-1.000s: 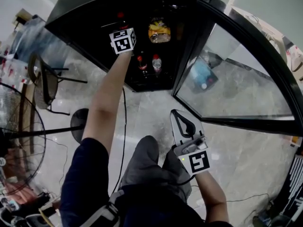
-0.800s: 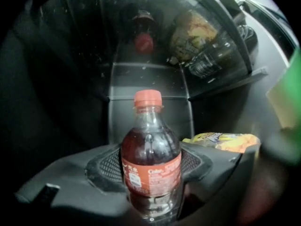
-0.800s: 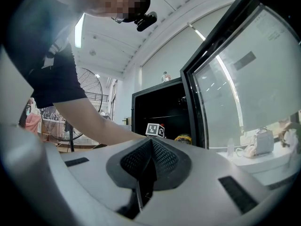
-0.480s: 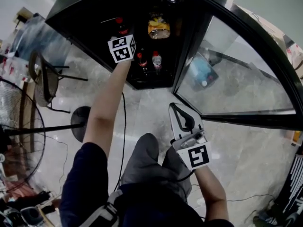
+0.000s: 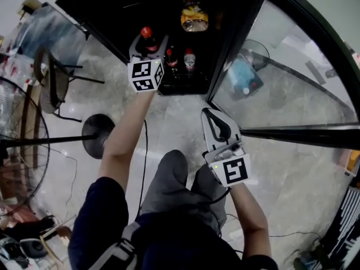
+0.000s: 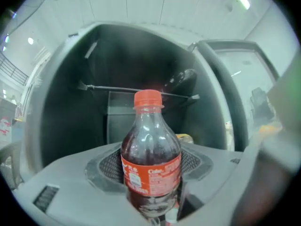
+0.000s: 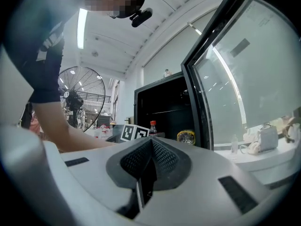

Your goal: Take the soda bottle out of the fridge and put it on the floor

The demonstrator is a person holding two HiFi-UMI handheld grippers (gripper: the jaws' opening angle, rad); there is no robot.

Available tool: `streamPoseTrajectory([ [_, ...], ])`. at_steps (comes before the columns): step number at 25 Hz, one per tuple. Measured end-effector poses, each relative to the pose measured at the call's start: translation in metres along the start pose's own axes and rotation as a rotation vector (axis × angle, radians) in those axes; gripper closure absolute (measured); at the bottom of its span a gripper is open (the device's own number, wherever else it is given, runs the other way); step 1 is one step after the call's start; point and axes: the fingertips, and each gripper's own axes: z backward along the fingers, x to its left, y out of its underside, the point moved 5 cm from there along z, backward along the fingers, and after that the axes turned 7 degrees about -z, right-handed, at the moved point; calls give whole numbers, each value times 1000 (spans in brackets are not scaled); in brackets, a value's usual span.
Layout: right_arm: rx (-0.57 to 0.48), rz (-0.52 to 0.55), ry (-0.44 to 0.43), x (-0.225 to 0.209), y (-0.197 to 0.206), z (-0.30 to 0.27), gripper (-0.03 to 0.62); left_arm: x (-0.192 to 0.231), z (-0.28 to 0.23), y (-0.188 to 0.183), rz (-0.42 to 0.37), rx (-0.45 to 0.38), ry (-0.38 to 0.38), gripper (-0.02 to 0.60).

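Note:
The soda bottle (image 6: 151, 149) is dark cola with a red cap and a red label. It stands upright between the jaws of my left gripper (image 6: 151, 185), which is shut on its body. In the head view the bottle's red cap (image 5: 146, 32) shows just above the left gripper (image 5: 148, 43), at the front edge of the open black fridge (image 5: 107, 13). My right gripper (image 5: 210, 114) hangs over the floor in front of the fridge, shut and empty; its pads (image 7: 162, 157) meet in the right gripper view.
The fridge's glass door (image 5: 292, 66) stands open at the right. Inside remain two small bottles (image 5: 171, 56) (image 5: 190, 58) and a yellow pack (image 5: 194, 17). A chair (image 5: 53, 86) and a standing fan (image 5: 19, 151) with its round base (image 5: 95, 142) stand at the left. My knee (image 5: 171, 184) is below.
My left gripper has drawn back out of the fridge toward me, carrying the soda bottle with it. The right gripper has stayed where it was.

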Motion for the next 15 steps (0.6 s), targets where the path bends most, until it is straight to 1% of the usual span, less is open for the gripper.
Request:
streamPoseTrajectory([
  [4, 16, -3, -10, 1, 20, -4, 574, -17, 30, 8, -29, -21, 41, 267],
  [7, 24, -11, -20, 4, 33, -7, 574, -29, 50, 17, -31, -21, 71, 265],
  [11, 35, -18, -33, 7, 48, -5, 574, -48, 78, 31, -71, -18, 116, 265],
  [15, 52, -33, -43, 3, 65, -3, 574, -69, 98, 62, -44, 24, 148, 265],
])
